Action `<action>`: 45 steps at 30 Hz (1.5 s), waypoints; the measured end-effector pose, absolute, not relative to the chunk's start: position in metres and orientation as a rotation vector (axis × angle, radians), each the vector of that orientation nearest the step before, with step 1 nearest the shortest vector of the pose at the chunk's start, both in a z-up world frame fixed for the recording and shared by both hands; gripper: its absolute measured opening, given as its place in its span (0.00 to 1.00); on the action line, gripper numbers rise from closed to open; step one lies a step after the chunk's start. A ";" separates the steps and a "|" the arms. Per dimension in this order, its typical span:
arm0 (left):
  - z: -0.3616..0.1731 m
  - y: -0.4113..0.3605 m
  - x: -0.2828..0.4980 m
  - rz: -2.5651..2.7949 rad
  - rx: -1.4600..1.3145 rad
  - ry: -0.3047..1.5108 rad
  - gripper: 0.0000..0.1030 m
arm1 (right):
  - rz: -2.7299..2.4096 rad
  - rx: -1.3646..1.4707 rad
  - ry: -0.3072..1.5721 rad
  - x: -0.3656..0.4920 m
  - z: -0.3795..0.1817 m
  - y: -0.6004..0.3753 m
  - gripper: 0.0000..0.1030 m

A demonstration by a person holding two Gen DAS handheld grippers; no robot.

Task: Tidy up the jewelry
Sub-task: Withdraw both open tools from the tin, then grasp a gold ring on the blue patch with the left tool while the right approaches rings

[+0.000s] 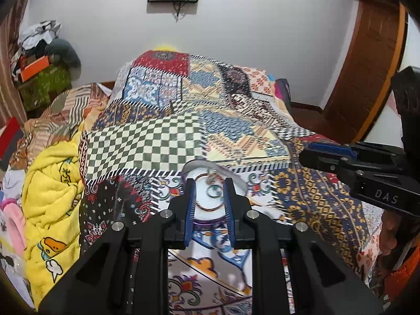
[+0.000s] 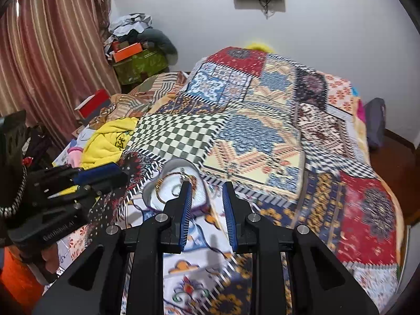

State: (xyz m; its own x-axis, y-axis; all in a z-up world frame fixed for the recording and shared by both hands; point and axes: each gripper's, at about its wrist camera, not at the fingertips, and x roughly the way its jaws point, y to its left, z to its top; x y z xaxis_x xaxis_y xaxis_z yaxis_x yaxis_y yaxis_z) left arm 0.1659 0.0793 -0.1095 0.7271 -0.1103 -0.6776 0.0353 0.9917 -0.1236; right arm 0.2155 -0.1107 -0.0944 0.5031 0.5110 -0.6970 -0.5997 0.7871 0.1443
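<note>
A clear heart-shaped dish (image 1: pixel 238 179) lies on the patchwork quilt (image 1: pixel 147 144) and holds a thin copper bangle (image 1: pixel 210 208) and small earrings. My left gripper (image 1: pixel 210 181) hovers just in front of it, its blue pads a narrow gap apart with nothing between them. In the right wrist view the same dish (image 2: pixel 151 189) shows a gold bangle (image 2: pixel 158 191) inside. There my right gripper (image 2: pixel 206 185) hangs to the dish's right, slightly open and empty. The left gripper (image 2: pixel 118 174) sits left of the dish, apart from it. The right gripper (image 1: pixel 304 155) enters the left wrist view from the right.
The quilt (image 2: pixel 262 144) covers the whole bed. A yellow blanket (image 1: pixel 50 197) is bunched at its left side, with a red box (image 2: pixel 92 103) and piled clothes beyond. A striped curtain (image 2: pixel 52 60) hangs at left; a wooden door frame (image 1: pixel 367 73) stands at right.
</note>
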 end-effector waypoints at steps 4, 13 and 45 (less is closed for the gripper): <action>-0.099 0.062 0.157 -0.105 -0.089 0.738 0.25 | 0.636 -0.119 0.789 0.206 -0.088 -0.133 0.21; -0.108 0.016 0.153 -0.191 -0.078 0.798 0.33 | 0.544 -0.129 0.817 0.188 -0.097 -0.181 0.21; -0.226 -0.111 0.192 -0.423 0.055 1.055 0.32 | 0.455 -0.055 1.005 0.193 -0.167 -0.249 0.21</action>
